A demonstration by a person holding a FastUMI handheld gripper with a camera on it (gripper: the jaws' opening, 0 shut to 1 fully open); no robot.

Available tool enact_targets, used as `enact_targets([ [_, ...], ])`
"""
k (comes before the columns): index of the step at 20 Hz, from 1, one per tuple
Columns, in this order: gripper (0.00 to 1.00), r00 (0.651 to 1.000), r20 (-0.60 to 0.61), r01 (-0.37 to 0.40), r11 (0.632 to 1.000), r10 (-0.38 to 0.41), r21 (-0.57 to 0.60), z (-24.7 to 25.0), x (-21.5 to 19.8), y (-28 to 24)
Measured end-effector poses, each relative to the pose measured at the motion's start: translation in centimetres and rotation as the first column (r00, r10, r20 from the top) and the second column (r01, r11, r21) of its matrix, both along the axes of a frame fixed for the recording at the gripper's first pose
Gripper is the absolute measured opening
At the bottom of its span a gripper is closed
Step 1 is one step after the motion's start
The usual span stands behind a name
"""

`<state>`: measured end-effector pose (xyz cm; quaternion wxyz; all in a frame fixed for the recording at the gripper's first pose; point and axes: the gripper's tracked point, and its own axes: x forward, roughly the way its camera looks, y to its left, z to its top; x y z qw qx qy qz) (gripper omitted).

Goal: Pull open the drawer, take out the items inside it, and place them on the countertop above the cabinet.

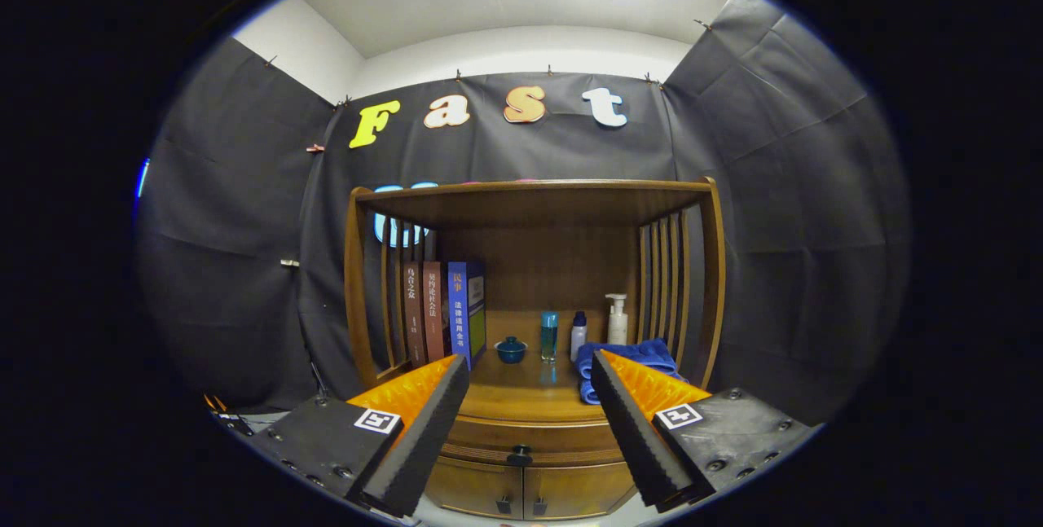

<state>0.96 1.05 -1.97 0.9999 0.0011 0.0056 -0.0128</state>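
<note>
Gripper view. The gripper (530,384) is held in front of a wooden cabinet (534,283), its two fingers (424,429) spread wide apart with nothing between the ridged black pads; the orange backs and a square marker on each finger base are seen. Between and just beyond the fingers, the drawer (521,441) is seen below the countertop, closed, with a dark round knob (520,455) at the middle of its front. The contents of the drawer are hidden. Beneath the drawer, two small cabinet doors (521,494) with dark handles are seen side by side.

The countertop (530,388) is bounded by slatted sides and roofed by a wooden shelf (538,197). On it, from the left, are arranged: three upright books (444,311), two reddish-brown and one blue, standing against the left slats; a small dark teal lidded cup (511,349); a tall teal bottle (550,335); a small white bottle with a dark cap (578,335); and a white pump bottle (617,319) near the right slats. A folded blue towel (631,356) is laid in front of the pump bottle, partly covered by the right finger.
</note>
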Motion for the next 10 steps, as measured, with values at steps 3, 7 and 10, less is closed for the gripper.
enact_targets([
  [3, 0.98, 1.0, -0.031, 0.005, 1.0, -0.005, 0.007, -1.9, 0.3, 0.4],
  [7, 0.98, 0.993, -0.117, 0.002, 1.0, 0.001, 0.017, -6.5, 1.3, 1.2],
  [10, 0.98, 0.983, -0.184, 0.017, 1.0, -0.012, 0.025, -10.4, 2.8, 1.1],
])
